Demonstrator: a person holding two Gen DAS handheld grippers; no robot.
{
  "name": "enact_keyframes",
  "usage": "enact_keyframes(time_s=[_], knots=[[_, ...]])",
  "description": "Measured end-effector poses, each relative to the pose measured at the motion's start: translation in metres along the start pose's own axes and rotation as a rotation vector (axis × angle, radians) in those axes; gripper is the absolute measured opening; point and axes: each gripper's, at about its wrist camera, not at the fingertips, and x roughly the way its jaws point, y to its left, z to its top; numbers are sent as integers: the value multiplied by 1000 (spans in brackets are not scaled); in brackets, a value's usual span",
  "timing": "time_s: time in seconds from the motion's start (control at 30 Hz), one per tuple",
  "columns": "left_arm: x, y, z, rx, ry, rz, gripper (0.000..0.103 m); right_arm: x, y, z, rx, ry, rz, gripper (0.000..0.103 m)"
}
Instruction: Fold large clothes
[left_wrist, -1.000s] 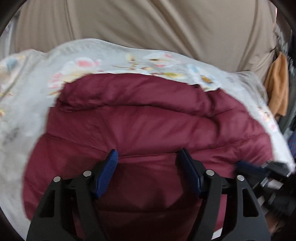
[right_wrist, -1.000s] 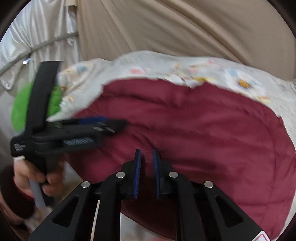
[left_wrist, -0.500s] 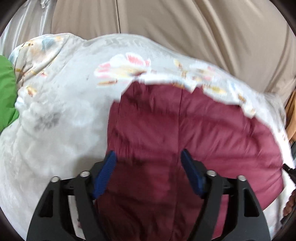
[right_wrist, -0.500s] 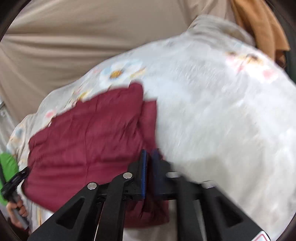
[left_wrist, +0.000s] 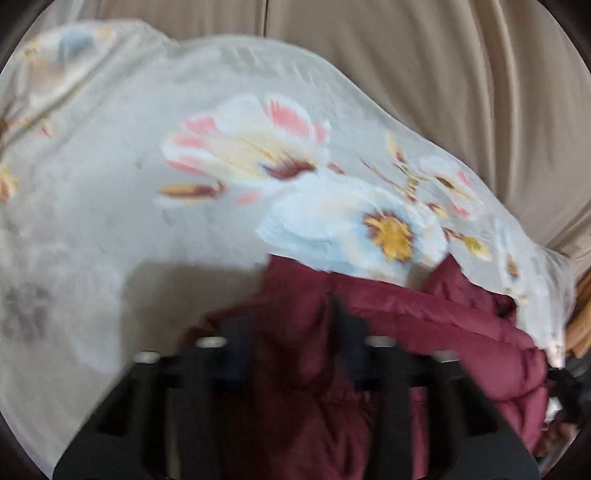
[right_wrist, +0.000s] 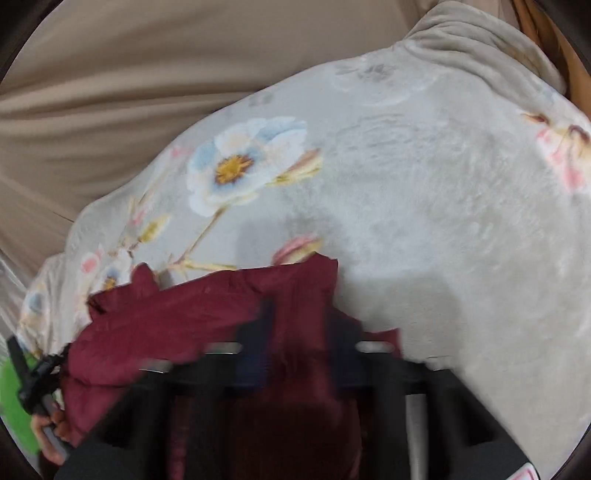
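Note:
A maroon puffer jacket (left_wrist: 424, 317) lies on a pale floral blanket (left_wrist: 147, 221). In the blurred left wrist view my left gripper (left_wrist: 295, 325) is at the jacket's left edge. Its jaws are closing, with a raised bunch of maroon fabric between them. In the right wrist view the jacket (right_wrist: 177, 314) stretches away to the left. My right gripper (right_wrist: 299, 325) is at its right edge, jaws closing with a corner of the fabric standing up between the fingers. The left gripper (right_wrist: 33, 376) and the hand holding it show at the far left.
Beige draped cloth (left_wrist: 443, 74) hangs behind the blanket. An orange-brown cloth (left_wrist: 580, 317) hangs at the right edge. Something bright green (right_wrist: 14, 406) lies at the left, past the blanket (right_wrist: 443, 221), which spreads wide to both sides of the jacket.
Both grippers have swung apart, the left to the jacket's left edge and the right to its right edge. The left jaws have narrowed from wide open onto bunched fabric. Fabric now stands between the right fingers.

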Motion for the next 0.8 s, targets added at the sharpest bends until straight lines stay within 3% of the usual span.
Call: enact_keyframes(time_s=[0.07, 0.1, 0.2, 0.23, 0.4, 0.47, 0.57, 0.6, 0.67, 0.8], knots=[[6, 4, -1, 7, -6, 32, 22, -14, 11, -4, -78, -97, -40, 10], [15, 7, -2, 6, 6, 46, 22, -9, 10, -5, -88, -94, -61, 9], [30, 17, 0, -26, 15, 37, 23, 32, -11, -12, -30, 30, -124, 9], [31, 18, 1, -29, 12, 39, 23, 41, -22, -14, 24, 66, -97, 8], [30, 14, 0, -14, 0, 63, 27, 44, -30, -10, 72, 89, -51, 9], [24, 19, 0, -33, -17, 64, 31, 32, -33, -9, 97, 52, -69, 12], [-22, 15, -5, -12, -135, 86, 34, -21, -25, -12, 106, -149, -155, 25], [-44, 8, -8, 19, -184, 80, 36, -40, -13, -12, 68, -202, -148, 25], [-74, -14, -12, 88, -239, 38, 43, -59, 24, -10, -44, -222, -87, 25], [-99, -99, -38, 321, -262, -53, 60, -53, 119, -36, -307, -142, 69, 25]])
